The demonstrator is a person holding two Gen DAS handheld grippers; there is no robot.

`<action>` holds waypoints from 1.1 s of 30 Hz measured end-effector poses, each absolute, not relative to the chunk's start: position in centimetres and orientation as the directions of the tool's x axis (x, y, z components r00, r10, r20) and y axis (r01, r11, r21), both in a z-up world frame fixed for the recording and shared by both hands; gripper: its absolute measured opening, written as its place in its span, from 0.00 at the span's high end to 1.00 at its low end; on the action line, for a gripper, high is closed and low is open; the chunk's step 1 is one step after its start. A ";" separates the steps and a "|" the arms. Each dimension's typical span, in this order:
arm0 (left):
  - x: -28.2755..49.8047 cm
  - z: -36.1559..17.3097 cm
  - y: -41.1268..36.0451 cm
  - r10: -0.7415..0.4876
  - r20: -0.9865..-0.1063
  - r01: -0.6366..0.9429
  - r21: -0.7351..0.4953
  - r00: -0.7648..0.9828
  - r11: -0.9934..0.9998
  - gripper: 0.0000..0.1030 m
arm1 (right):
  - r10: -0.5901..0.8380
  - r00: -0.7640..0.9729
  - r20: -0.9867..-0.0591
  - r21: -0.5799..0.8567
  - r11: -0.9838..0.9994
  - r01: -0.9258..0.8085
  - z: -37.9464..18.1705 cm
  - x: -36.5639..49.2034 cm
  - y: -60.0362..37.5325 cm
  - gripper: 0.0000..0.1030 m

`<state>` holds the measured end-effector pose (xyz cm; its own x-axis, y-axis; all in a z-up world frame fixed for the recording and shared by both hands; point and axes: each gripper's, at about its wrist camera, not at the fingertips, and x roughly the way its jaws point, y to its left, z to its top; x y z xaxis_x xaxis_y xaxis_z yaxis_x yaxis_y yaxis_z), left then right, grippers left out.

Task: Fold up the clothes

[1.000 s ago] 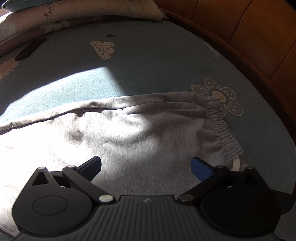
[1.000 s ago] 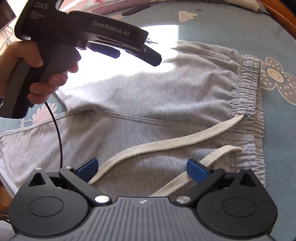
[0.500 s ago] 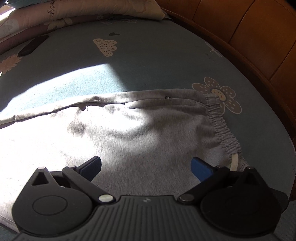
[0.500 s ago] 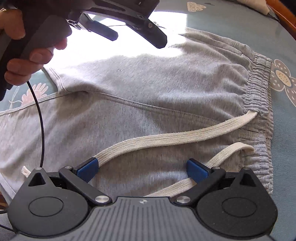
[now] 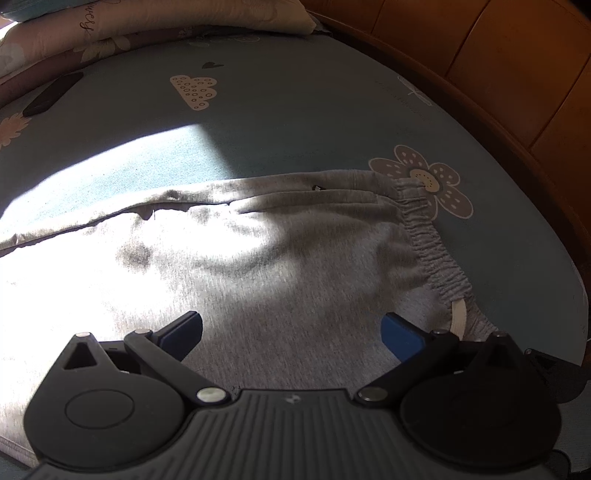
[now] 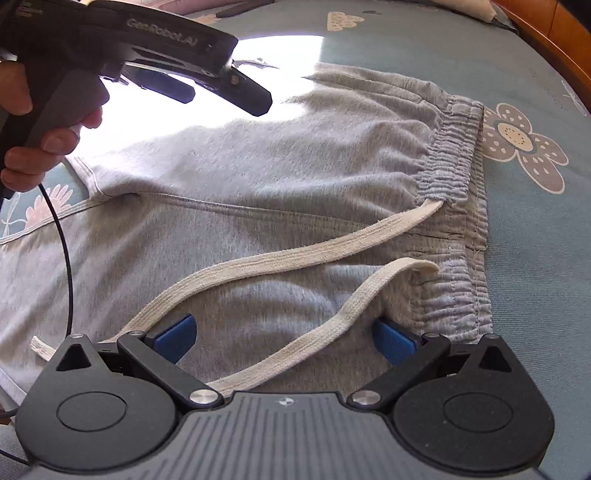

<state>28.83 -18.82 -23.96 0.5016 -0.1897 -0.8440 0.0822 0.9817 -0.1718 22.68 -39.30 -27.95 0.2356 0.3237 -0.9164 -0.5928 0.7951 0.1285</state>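
Grey sweatpants (image 6: 280,177) spread flat on a blue flower-print bedsheet (image 6: 535,258), waistband at 3 o'clock, cream drawstring (image 6: 295,254) trailing toward 7, left gripper (image 5: 291,328) and right gripper (image 6: 284,332) both spread wide over the fabric, pillows (image 5: 147,22) at 12, wooden bed frame (image 5: 498,66) at 2.

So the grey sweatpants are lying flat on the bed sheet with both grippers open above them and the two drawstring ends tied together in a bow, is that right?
Not quite: the drawstring ends are untied, lying loose and separate across the grey sweatpants, as the right wrist view shows. The rest holds: flat on the bed sheet, left gripper and right gripper open.
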 end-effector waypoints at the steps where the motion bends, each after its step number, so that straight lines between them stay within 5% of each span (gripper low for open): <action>1: 28.8 -23.8 -18.9 -0.186 -0.842 0.094 -0.161 0.507 0.983 0.01 | 0.314 0.245 -0.917 0.118 0.801 -0.587 -28.0 22.6 -39.5 0.00; 9: 28.4 -23.8 -18.7 -0.198 -0.846 0.107 -0.167 0.495 0.980 0.01 | 0.326 0.207 -0.922 0.171 0.825 -0.539 -26.0 18.1 -41.4 0.00; 33: 23.3 -22.1 -11.2 -0.161 -0.842 0.068 -0.148 0.515 0.987 0.01 | 0.163 0.334 -0.928 -0.103 0.752 -0.652 -26.2 11.0 -39.3 0.00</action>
<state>23.35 -11.23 -22.14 0.5146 -0.1615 -0.8421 0.0681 0.9867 -0.1476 11.03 -39.28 -26.25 0.3342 0.1625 -0.9284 -0.6515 0.7516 -0.1030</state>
